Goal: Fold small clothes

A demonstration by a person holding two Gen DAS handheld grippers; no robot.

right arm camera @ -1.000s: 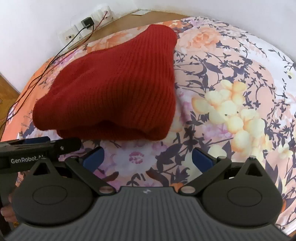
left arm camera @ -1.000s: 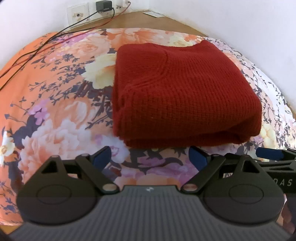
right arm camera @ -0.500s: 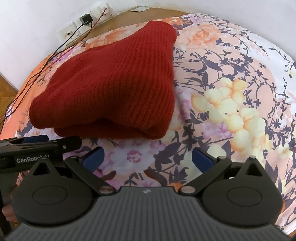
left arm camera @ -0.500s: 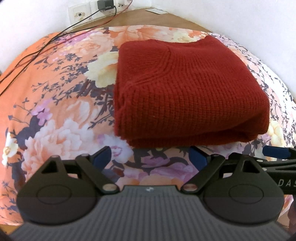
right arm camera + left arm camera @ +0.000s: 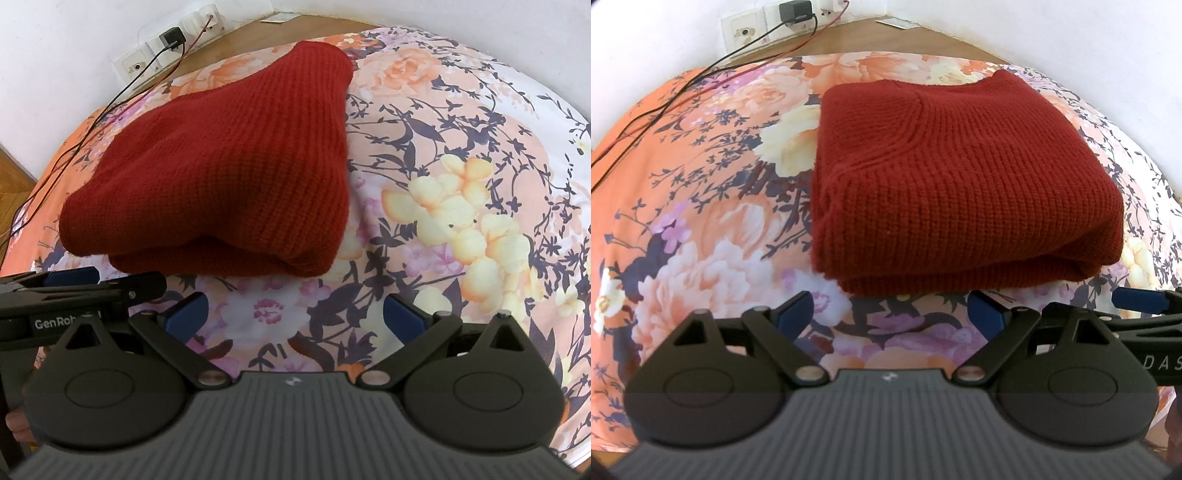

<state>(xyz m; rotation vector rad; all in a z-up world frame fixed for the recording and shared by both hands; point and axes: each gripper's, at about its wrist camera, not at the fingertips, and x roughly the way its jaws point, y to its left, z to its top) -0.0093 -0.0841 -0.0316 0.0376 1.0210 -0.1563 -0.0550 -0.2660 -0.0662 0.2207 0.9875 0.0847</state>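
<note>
A dark red knitted sweater (image 5: 960, 177) lies folded into a thick rectangle on the floral cloth (image 5: 701, 206). It also shows in the right wrist view (image 5: 229, 177). My left gripper (image 5: 890, 314) is open and empty, just in front of the sweater's near edge. My right gripper (image 5: 293, 314) is open and empty, in front of the sweater's near right corner. The right gripper's blue fingertip (image 5: 1137, 299) shows at the right edge of the left wrist view. The left gripper's fingers (image 5: 74, 277) show at the left of the right wrist view.
Wall sockets with a black charger (image 5: 796, 11) sit at the back. Black and red cables (image 5: 701, 77) run from them over the cloth's far left part. A wooden surface (image 5: 886, 40) lies behind the cloth. White walls close in at the back and right.
Both grippers have drawn slightly closer to the sweater's near edge. The sweater has not moved. Both stay open.
</note>
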